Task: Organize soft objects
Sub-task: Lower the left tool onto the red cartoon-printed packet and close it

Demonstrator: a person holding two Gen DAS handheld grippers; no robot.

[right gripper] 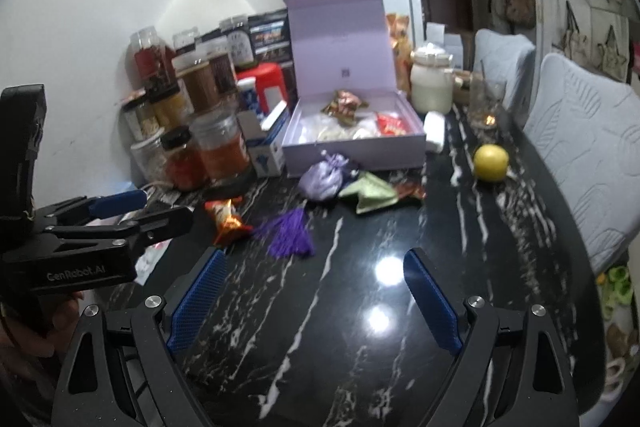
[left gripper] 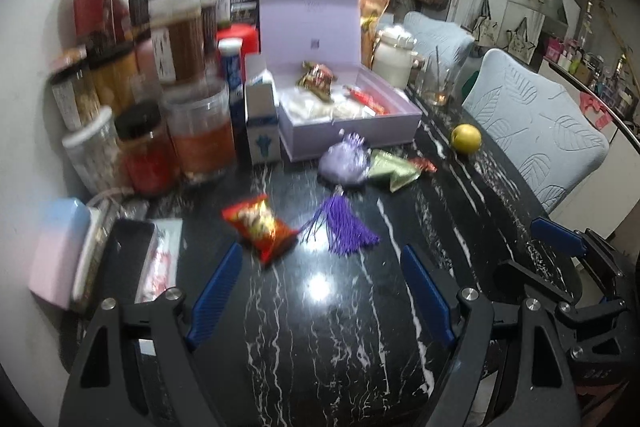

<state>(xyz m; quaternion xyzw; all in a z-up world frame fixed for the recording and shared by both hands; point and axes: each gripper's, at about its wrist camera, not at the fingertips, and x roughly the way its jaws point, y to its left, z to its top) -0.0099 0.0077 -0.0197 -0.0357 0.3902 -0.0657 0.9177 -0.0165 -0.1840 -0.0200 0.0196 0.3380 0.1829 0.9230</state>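
Note:
An open lilac box [left gripper: 352, 131] [right gripper: 352, 147] stands at the back of the black marble table, with wrapped sachets and red packets inside. In front of it lie a purple sachet pouch [left gripper: 346, 165] [right gripper: 322, 179] with a purple tassel [left gripper: 344, 223] [right gripper: 288, 233], a green pouch [left gripper: 390, 171] [right gripper: 370, 193] and a red snack packet [left gripper: 260, 227] [right gripper: 226, 221]. My left gripper [left gripper: 324, 255] hangs open just short of the red packet and tassel, nothing between its fingers. My right gripper [right gripper: 316, 259] is open too, near the tassel, and holds nothing.
Several jars [left gripper: 160, 99] [right gripper: 188, 131] crowd the left by the wall. A yellow fruit [left gripper: 466, 138] [right gripper: 491, 163], a white jar [right gripper: 432, 83] and a glass [right gripper: 484, 103] stand right of the box. Pale blue chairs [left gripper: 536, 139] [right gripper: 580, 155] line the table's right edge. A pink-blue case [left gripper: 60, 251] lies near left.

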